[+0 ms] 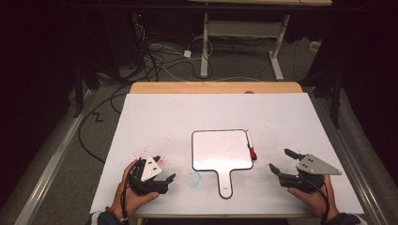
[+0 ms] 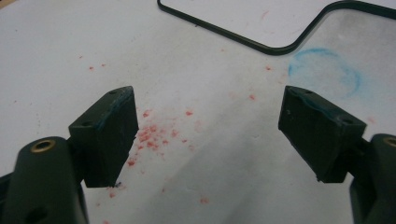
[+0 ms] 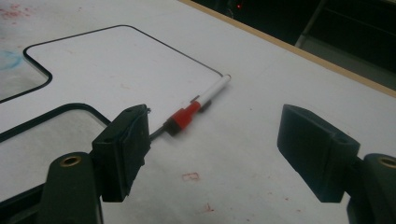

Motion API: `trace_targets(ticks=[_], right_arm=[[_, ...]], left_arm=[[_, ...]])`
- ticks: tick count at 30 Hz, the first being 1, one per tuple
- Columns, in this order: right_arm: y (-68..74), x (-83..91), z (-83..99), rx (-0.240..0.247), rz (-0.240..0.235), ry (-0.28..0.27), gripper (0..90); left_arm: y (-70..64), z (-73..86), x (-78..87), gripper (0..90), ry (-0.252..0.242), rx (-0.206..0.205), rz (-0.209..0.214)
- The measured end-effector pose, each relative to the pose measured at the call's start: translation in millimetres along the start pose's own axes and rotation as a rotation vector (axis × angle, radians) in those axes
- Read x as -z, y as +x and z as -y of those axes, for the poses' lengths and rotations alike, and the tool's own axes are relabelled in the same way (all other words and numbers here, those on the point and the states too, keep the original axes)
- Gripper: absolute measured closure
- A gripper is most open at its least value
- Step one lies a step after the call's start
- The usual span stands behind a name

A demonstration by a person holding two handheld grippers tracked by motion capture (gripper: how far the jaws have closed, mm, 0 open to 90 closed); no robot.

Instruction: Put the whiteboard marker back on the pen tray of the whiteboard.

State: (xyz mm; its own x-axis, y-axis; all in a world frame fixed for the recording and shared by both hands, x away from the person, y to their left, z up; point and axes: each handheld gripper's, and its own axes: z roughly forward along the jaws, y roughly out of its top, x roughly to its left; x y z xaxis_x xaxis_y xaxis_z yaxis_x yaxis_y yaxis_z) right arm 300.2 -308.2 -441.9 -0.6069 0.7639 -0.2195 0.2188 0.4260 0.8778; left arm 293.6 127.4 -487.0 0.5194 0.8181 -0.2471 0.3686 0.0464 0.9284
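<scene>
A small white handheld whiteboard [image 1: 219,149] with a black rim lies flat at the table's middle, its handle [image 1: 225,180] pointing toward me. A white marker with a red cap [image 1: 251,146] lies along its right edge. My left gripper [image 1: 165,168] rests near the front left, open and holding nothing, a short way left of the handle. My right gripper [image 1: 279,159] is open to the right of the marker. In the right gripper view the marker [image 3: 201,105] lies ahead of the open right gripper [image 3: 215,140], beside the board [image 3: 107,65]. The left gripper [image 2: 210,126] hovers over red specks.
A white sheet [image 1: 187,112] covers the table, with a wooden edge [image 1: 216,87] at the far side. Red specks [image 2: 149,135] and a blue smudge [image 2: 327,70] mark the sheet near the left gripper. Cables and a desk frame [image 1: 244,42] are on the floor beyond.
</scene>
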Motion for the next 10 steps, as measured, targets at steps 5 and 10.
trace_targets(ticks=[5, 10], right_arm=[[0.2, -2.4, 0.4, 0.025, 0.014, 0.006, 26.4], [-1.2, -4.6, -0.1, 0.014, 0.029, 0.012, 27.1]], left_arm=[[2.2, -1.6, -3.3, 19.0, -0.006, 0.009, -0.009], [4.7, -2.9, -5.7, 19.0, -0.01, 0.008, -0.031]])
